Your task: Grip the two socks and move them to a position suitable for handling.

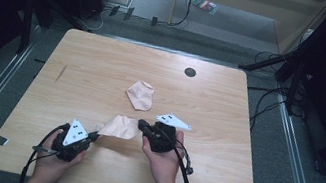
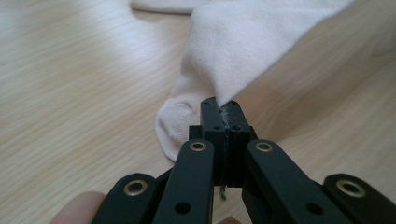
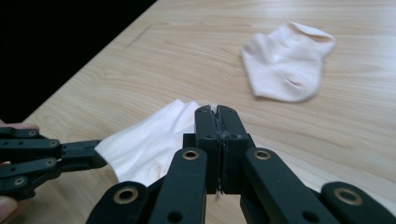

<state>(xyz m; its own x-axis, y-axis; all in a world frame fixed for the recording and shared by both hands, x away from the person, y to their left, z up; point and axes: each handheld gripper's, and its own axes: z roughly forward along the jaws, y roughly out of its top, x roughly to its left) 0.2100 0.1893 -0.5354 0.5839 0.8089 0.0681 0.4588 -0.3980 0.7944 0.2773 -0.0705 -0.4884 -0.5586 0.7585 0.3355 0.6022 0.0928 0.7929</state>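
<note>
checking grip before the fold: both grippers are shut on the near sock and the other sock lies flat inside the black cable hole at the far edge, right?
Not quite. Both the left gripper and right gripper are shut on the near sock, but the high view shows the other sock lying on bare wood, apart from the cable hole.

Pale wood-grain rectangular tabletop [image 1: 105, 61] with a round dark grommet hole [image 1: 190, 72], standing on grey carpeted floor [image 1: 291, 160]. Black cables [image 1: 266, 97] trail at right; dark equipment stands [image 1: 38, 8] flank both sides.
</note>
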